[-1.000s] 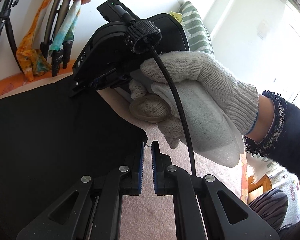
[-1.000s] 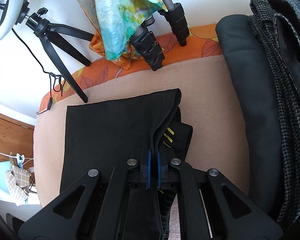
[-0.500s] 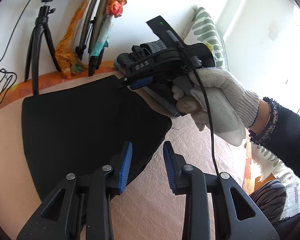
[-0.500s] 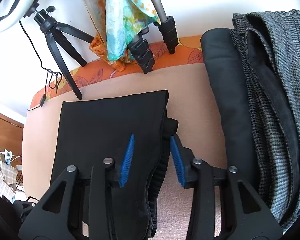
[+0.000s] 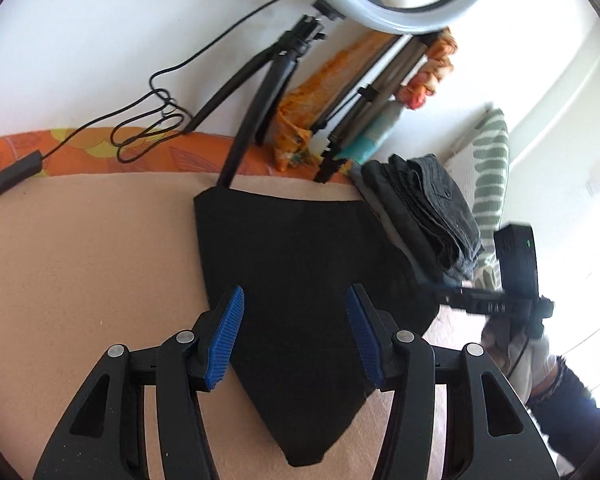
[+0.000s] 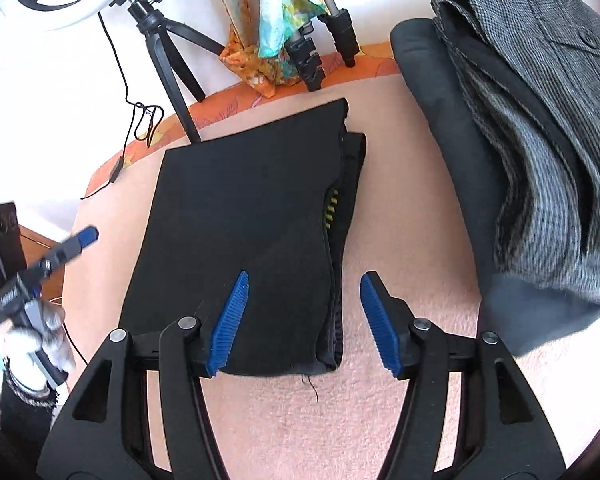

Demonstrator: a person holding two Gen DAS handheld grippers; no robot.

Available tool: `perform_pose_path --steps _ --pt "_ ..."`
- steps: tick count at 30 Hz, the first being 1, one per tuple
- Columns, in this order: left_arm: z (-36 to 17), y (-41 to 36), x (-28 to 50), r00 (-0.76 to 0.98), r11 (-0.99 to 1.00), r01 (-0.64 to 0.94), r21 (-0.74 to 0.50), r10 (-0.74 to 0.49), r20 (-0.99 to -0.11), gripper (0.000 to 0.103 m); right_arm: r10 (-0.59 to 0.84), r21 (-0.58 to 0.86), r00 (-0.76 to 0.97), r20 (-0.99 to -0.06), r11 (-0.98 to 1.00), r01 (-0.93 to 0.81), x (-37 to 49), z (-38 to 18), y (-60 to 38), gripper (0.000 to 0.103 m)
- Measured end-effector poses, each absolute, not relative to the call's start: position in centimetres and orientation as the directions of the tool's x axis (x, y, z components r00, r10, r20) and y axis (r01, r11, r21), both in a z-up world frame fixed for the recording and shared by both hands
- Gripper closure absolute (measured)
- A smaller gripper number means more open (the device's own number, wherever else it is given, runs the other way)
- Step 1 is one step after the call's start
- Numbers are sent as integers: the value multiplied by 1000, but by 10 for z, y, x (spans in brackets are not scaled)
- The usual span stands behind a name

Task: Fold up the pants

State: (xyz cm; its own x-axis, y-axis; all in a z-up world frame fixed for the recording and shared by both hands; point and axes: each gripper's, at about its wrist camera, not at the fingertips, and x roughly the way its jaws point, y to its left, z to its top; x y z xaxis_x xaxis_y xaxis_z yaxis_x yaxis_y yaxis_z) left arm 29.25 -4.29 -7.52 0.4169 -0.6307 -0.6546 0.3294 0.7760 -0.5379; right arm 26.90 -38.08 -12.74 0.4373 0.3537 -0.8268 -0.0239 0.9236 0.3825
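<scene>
While flat on pink fleece | black pants [image 6: 244,216] folded | left gripper [image 5: 296,332], right gripper [image 6: 302,320] spread wide, empty

Folded black cloth pants [image 6: 240,216]: matt, smooth, w/ a loose thread at the hem. Soft pink blanket [image 6: 380,420] under them looks fuzzy, a bit rough. Left hand-held gripper [image 5: 295,330] & right hand-held gripper [image 6: 303,322]: matt black plastic w/ shiny metal pins; pads [image 6: 230,322] are blue ribbed rubber. Grey woven wool garment [image 6: 540,152]: rough, speckled. Dark grey folded cloth [image 6: 452,128] below it: smooth. White ring light [image 5: 384,0]: glossy plastic.
</scene>
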Motion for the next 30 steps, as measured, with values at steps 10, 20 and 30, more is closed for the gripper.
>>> perform_pose_path --steps 10,20,30 --pt "-117 -38 353 393 781 176 -600 -614 -684 51 395 440 440 -806 898 1 256 -149 -398 37" --pt "-140 -54 391 369 807 121 -577 -577 -729 51 432 485 429 -793 875 15 256 -169 -399 31" --pt "-144 -75 404 395 809 165 -564 -578 -714 52 573 639 452 -684 769 -7 252 -176 -405 26"
